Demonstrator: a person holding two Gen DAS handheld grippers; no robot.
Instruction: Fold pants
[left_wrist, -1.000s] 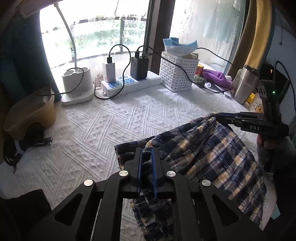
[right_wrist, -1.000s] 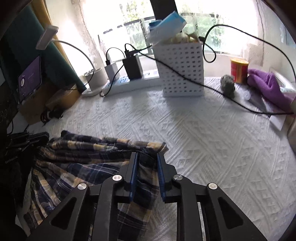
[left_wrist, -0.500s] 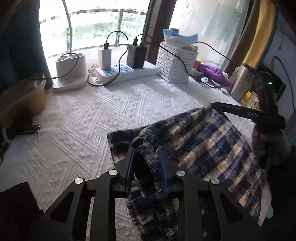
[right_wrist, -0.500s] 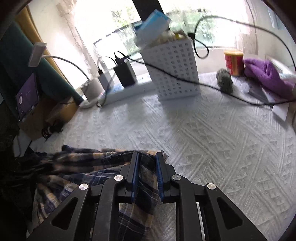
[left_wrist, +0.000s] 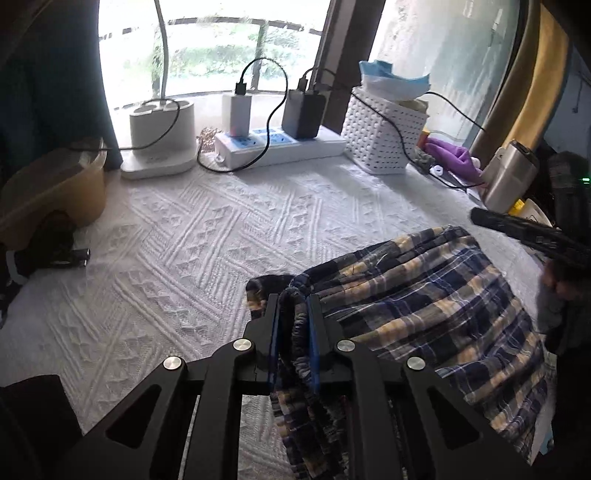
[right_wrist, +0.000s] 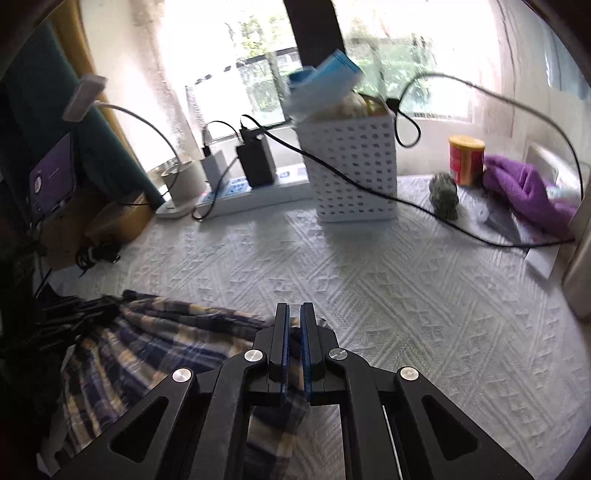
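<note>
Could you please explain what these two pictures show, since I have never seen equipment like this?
A person holds a two-fingered gripper in each hand, each carrying a camera looking along its fingers. One picture comes from the left gripper, the other from the right gripper. Both are shut on the checked pants, each pinching an edge, the right one having just closed tighter. The pants lie on a white textured cloth. Behind stand a power strip, a white basket and a purple cloth.

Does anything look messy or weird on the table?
A black cable drapes loosely across the white basket and over the tablecloth. Blue face masks sit crookedly on the basket's top.
</note>
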